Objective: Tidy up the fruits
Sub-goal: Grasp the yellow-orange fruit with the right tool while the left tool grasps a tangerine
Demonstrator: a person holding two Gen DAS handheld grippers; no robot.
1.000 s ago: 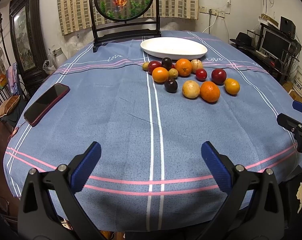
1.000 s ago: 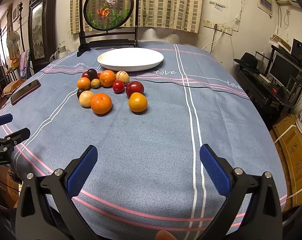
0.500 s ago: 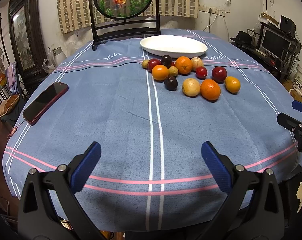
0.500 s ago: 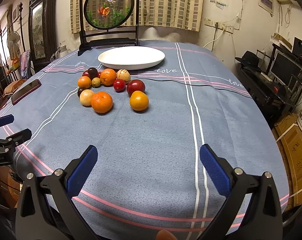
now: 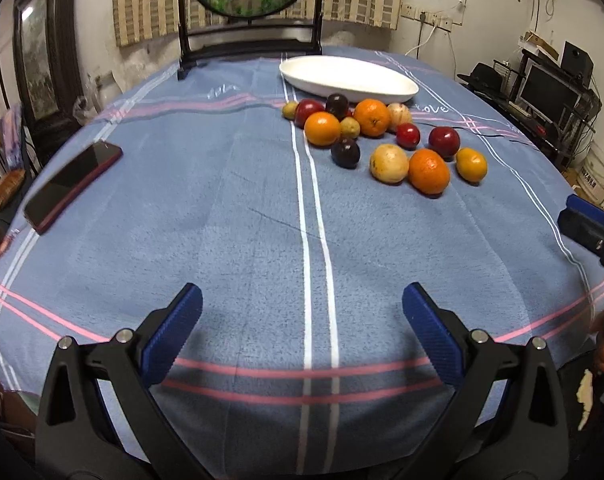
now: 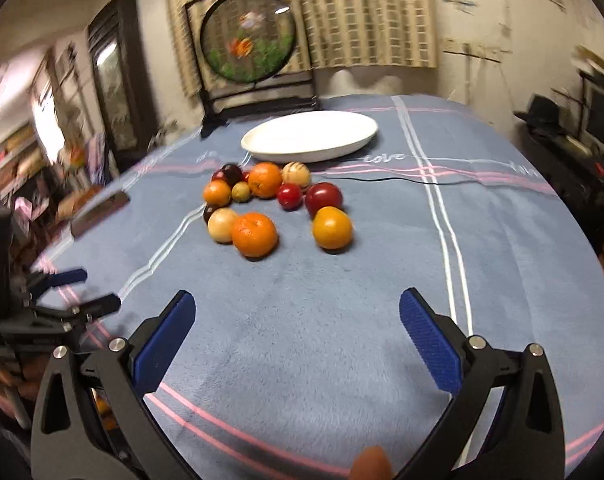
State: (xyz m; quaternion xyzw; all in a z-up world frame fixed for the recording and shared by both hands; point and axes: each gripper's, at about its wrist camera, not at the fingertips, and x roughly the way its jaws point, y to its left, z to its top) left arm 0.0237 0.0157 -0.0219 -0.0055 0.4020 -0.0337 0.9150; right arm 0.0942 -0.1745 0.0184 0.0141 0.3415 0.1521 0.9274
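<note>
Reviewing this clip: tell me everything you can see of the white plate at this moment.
The white plate is a wide, shallow oval dish with a smooth glossy finish, like ceramic or melamine. It lies flat and empty on the blue striped tablecloth at the far side, in front of the dark framed round goldfish screen. The fruit cluster sits just on its near side; whether the closest pieces touch its rim cannot be told. Neither gripper is near it.

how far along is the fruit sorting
Nothing done yet: the plate holds no fruit, and the fruits all lie on the cloth in front of it. Nothing in hand: left gripper and right gripper are open, short of the pile. Everything remains.
</note>
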